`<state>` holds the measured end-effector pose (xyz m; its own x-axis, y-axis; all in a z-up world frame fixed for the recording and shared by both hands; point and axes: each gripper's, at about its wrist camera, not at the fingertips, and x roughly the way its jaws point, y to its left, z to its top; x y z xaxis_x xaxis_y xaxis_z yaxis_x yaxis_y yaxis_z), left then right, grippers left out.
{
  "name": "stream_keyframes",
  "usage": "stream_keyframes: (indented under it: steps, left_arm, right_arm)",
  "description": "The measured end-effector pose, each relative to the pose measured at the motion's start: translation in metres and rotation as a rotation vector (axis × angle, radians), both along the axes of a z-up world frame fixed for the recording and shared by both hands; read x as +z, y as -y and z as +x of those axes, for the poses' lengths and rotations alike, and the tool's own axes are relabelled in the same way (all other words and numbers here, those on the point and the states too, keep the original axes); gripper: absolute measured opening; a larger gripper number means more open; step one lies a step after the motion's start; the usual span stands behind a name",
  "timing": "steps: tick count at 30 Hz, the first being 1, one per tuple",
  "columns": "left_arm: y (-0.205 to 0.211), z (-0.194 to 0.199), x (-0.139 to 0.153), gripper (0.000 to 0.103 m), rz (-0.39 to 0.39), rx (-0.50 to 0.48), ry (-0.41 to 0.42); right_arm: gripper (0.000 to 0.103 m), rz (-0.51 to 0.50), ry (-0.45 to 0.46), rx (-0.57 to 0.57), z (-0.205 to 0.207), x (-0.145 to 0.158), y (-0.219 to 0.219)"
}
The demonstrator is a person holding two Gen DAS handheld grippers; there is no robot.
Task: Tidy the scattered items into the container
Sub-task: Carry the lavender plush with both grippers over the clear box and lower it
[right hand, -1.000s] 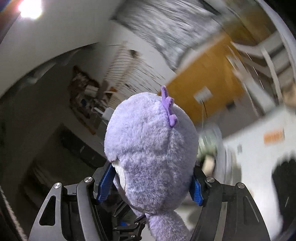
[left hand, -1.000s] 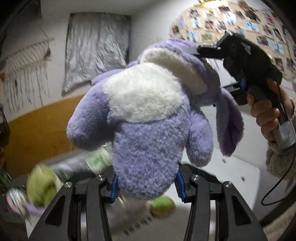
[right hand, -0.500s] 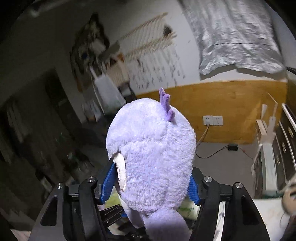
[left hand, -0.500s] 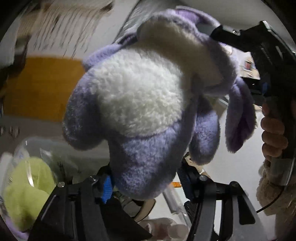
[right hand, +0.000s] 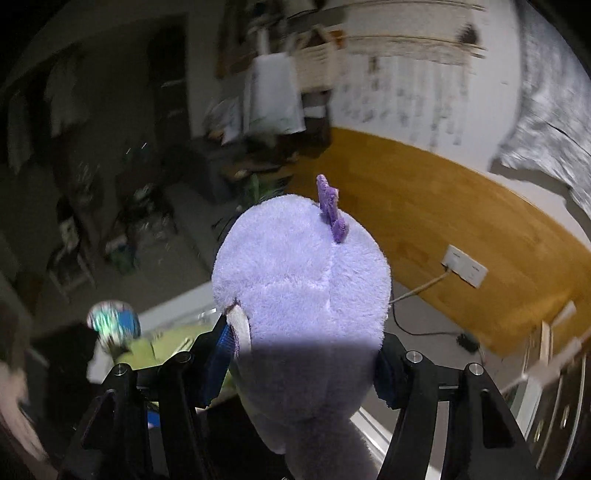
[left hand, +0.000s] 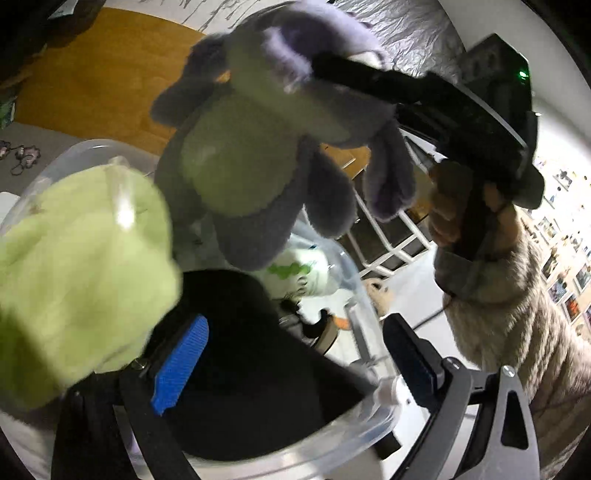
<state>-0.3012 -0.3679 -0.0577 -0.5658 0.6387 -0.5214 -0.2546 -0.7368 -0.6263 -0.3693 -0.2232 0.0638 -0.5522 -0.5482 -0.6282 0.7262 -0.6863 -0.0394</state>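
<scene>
Placing step: my right gripper (right hand: 303, 363) clamps the plush (right hand: 301, 284) by its head; my left gripper (left hand: 291, 360) gapes empty (frame bottom). Next: lower into bin (left hand: 354, 277), release.

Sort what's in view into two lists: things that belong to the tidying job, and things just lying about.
Part of the job:
purple plush toy, clamped in the right gripper
clear plastic container
green plush in it
left gripper, open

Just lying about:
wall socket
white tote bag
silver sheet
</scene>
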Motion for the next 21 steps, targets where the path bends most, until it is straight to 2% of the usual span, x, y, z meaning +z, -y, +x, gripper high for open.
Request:
stream_keyframes:
  steps: [3, 9, 12, 18, 21]
  left_arm:
    - [0.007, 0.004, -0.002, 0.096, -0.02, 0.003, -0.01]
    - [0.012, 0.003, 0.001, 0.096, -0.017, 0.03, -0.003]
    - [0.012, 0.003, 0.002, 0.096, -0.022, 0.032, -0.003]
    - [0.014, 0.0, 0.003, 0.096, -0.029, 0.033, -0.006]
    - [0.014, 0.0, 0.003, 0.096, -0.018, 0.039, -0.004]
  right_arm:
    - [0.065, 0.041, -0.048, 0.06, 0.006, -0.014, 0.013]
    - [0.065, 0.003, -0.09, 0.059, 0.001, -0.031, 0.025]
    - [0.065, 0.002, -0.049, 0.05, -0.007, -0.043, 0.027]
    - [0.065, 0.031, 0.103, 0.045, -0.006, -0.078, 0.025]
    - [0.065, 0.009, 0.151, 0.033, -0.009, -0.082, 0.022]
